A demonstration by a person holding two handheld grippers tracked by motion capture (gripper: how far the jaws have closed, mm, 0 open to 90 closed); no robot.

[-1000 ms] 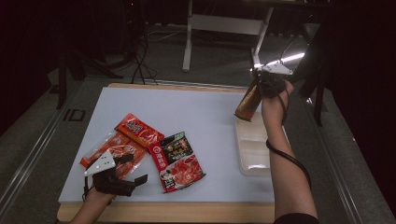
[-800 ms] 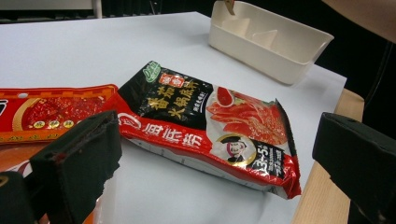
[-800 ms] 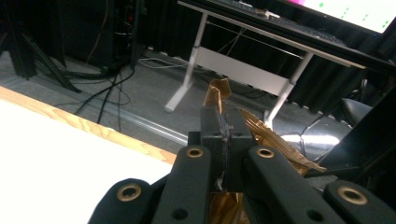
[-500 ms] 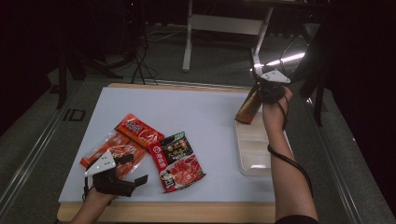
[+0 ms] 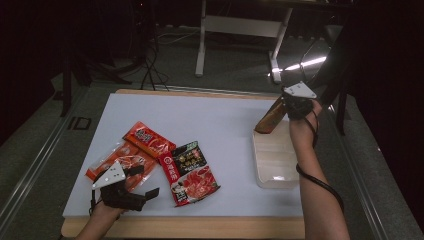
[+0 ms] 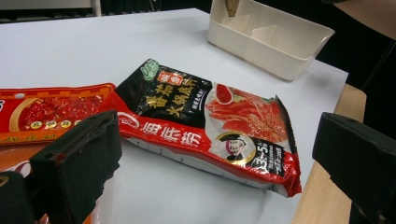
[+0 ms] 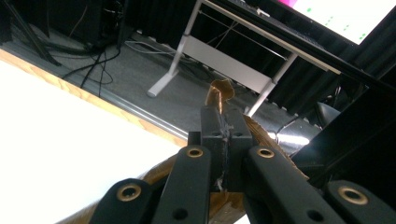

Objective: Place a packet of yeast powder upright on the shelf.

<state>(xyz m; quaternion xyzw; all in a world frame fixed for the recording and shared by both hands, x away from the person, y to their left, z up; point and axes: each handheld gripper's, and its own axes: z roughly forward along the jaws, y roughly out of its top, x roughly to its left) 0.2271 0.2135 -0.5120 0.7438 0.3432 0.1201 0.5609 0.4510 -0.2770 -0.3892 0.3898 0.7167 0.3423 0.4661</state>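
Left gripper (image 5: pixel 150 192): at the near left edge of the table, in the person's left hand. Jaws stand wide apart with nothing between them; in the left gripper view both black pads are bare.
Black-and-red packet (image 6: pixel 219 121): lies flat on the white table top (image 5: pixel 210 120) just ahead of the left gripper, not touched by it. In the high view it lies at (image 5: pixel 189 171).
Red packets (image 5: pixel 131 154): two, overlapping, just left of the black-and-red packet; the left gripper's body lies partly over the nearer one.
Container (image 5: pixel 276 160): pale, open-topped tray at the right side of the table, beside the right forearm. The left gripper view shows upright dividers (image 6: pixel 261 35) inside. Compartments seen in the high view hold nothing that can be made out.
Brown packet (image 5: pixel 270 117): tilted, its lower end at the container's far end; whether it rests inside cannot be told.
Right gripper (image 7: pixel 223 135): above the far end of the container. Jaws pressed together on the top edge of the brown packet, a crumpled tip (image 7: pixel 218 95) sticking out beyond the pads.
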